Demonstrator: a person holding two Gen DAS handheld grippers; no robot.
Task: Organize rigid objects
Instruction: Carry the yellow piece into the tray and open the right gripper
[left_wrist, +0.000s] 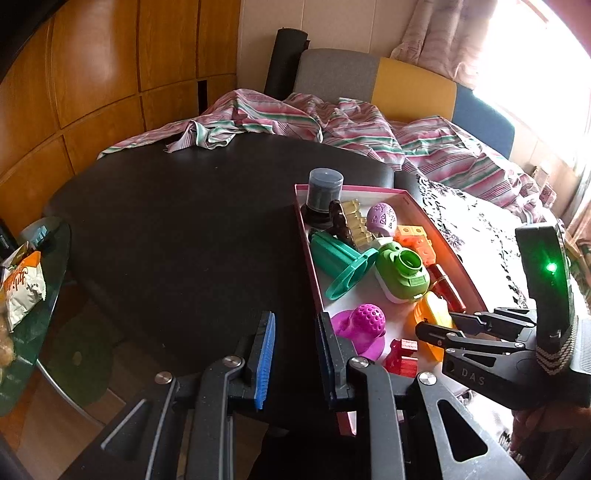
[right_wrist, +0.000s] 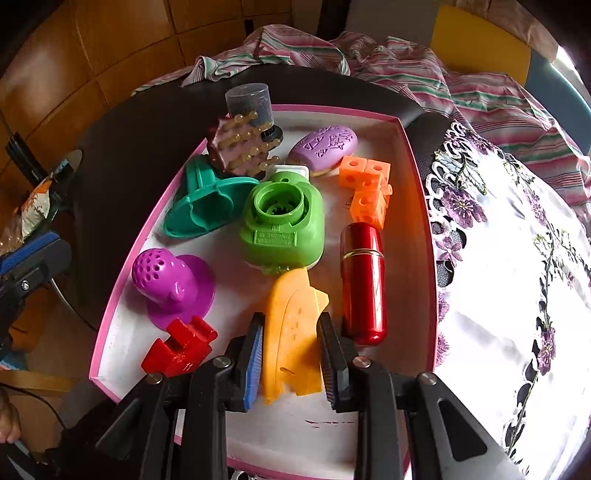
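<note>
A pink-rimmed white tray (right_wrist: 413, 155) (left_wrist: 306, 254) holds several plastic items: a green housing (right_wrist: 284, 232), a teal flanged piece (right_wrist: 207, 206), a purple perforated dome (right_wrist: 166, 280), a red metal cylinder (right_wrist: 364, 280), orange cubes (right_wrist: 367, 188), a red block (right_wrist: 179, 350), a lilac oval (right_wrist: 325, 146) and a dark jar (right_wrist: 249, 101). My right gripper (right_wrist: 290, 354) has its jaws on both sides of an orange-yellow flat piece (right_wrist: 291, 332) that lies in the tray. My left gripper (left_wrist: 295, 354) is open and empty over the dark table (left_wrist: 177, 229), by the tray's left wall.
A striped pink cloth (left_wrist: 332, 122) lies across the table's far side. A white floral cloth (right_wrist: 517, 258) lies right of the tray. A glass side table (left_wrist: 33, 295) with snack bags stands at the left. Wooden panels line the wall behind.
</note>
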